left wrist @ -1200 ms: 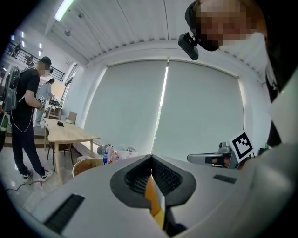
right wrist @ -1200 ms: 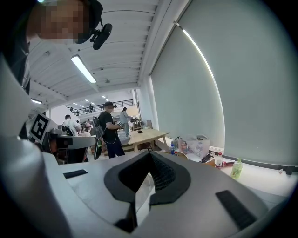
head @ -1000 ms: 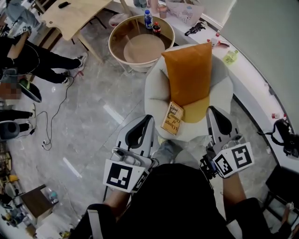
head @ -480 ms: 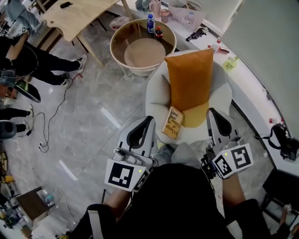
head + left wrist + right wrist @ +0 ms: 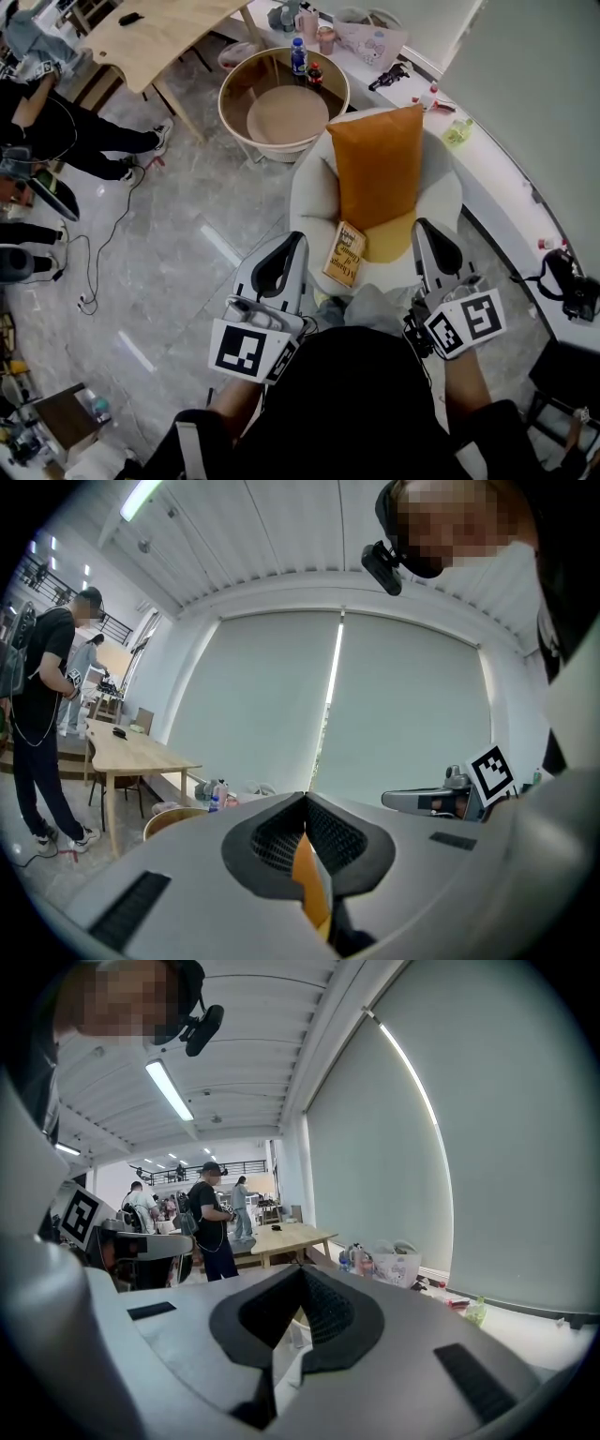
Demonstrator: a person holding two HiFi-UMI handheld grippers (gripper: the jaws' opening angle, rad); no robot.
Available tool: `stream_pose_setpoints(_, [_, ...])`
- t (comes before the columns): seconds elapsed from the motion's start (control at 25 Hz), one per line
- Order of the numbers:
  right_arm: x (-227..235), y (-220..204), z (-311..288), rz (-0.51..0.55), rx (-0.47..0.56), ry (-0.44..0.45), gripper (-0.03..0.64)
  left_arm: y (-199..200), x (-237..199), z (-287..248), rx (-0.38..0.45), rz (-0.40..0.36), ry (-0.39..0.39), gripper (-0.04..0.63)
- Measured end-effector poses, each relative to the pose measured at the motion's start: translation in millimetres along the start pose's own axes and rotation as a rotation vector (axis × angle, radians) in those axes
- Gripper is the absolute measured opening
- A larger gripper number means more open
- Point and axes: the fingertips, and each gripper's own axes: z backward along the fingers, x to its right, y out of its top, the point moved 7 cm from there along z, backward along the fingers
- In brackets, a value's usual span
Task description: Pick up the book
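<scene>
head looks down, gripper views level, sharing table [image 5: 159, 33].

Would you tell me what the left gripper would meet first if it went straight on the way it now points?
Probably the orange cushion on the white armchair, seen just below the left gripper's closed tips in its own view. Height is unclear, so it might pass over it.

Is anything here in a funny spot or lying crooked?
Yes. A small yellow-brown paperback book lies crooked near the front edge of the pale round armchair, next to the big orange cushion. A seat is an odd place for a book. Nothing looks spilled or broken.
</scene>
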Motion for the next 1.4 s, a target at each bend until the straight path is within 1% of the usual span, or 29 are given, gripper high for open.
stream_pose_setpoints(0.2, [9,2,3,-0.002,0.011,-0.012,0.011,2,5,-8,-0.005,-0.007,-0.010,0.012])
stream_pose_setpoints(0.48, [40,5,2,-0.009,0.021,-0.021,0.011,0,16,-33,-0.029,-0.022,-0.014,0.012])
stream_pose_setpoints(0.72, [65,13,1,-0.028,0.012,0.002,0.011,10,31,-51,-0.046,-0.008,-0.006,0.012])
stream_pose_setpoints(0.88, [75,10,-2,-0.036,-0.006,0.033,0.011,8,38,-56,-0.066,-0.012,0.020,0.012])
stream_pose_setpoints(1.0, [84,4,-6,-0.046,-0.024,0.054,0.011,-1,41,-61,-0.091,-0.009,0.045,0.012])
stream_pose_setpoints(1.24, [91,-16,-21,-0.052,-0.074,0.080,0.011,-33,28,-69,-0.187,0.010,0.074,0.012])
stream_pose_setpoints(1.4, [97,-29,-25,-0.072,-0.097,0.092,0.011,-52,25,-76,-0.232,0.010,0.094,0.012])
